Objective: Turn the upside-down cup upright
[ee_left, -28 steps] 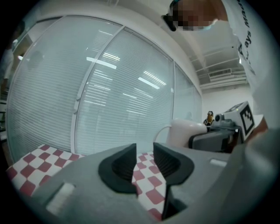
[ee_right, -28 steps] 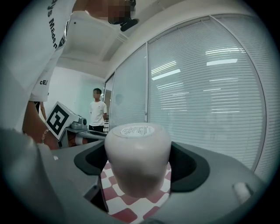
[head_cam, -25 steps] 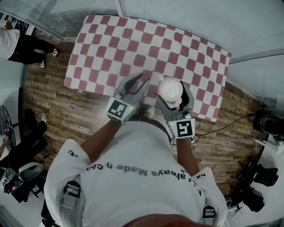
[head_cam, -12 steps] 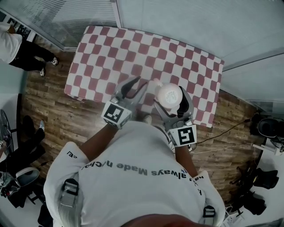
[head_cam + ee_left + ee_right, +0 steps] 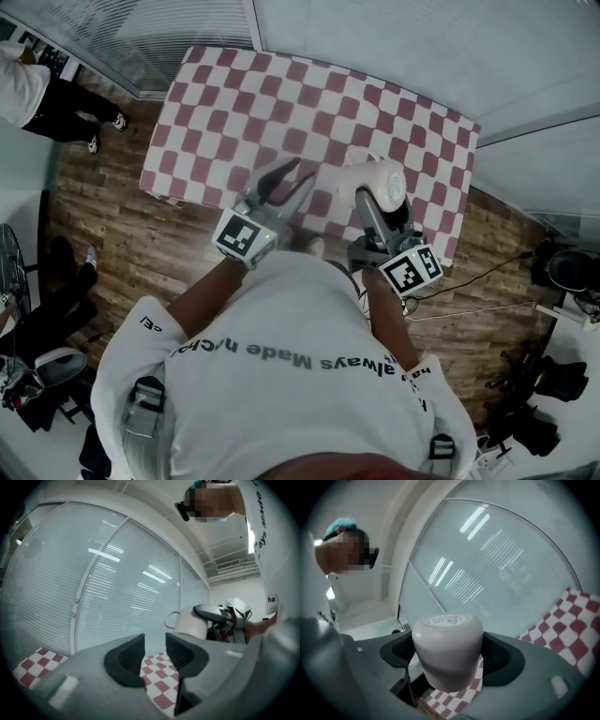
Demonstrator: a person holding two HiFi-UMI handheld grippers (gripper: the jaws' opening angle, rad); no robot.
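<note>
**Cup off the table, tipped sideways in right tongs**

Wood floor [image 5: 103, 225] runs under and around the table. The table [image 5: 281, 103] has a red-and-white check cloth. The person working, in a white shirt [image 5: 281, 375], stands at the table's near long edge. A bystander [image 5: 37, 94] is well off the table's left end. The right gripper [image 5: 446, 660] hangs over the table's near edge toward its right end, with its jaws spread wide and clamped on the cup. The left gripper [image 5: 154, 651] is over the same edge, near the cup. Its jaws are a narrow gap apart and have just been opening slightly, with nothing between them. The white cup [image 5: 373, 178] is clear of the table, roughly on its side. Its labelled base shows in the right gripper view and its handle [image 5: 170, 619] in the left gripper view.
</note>
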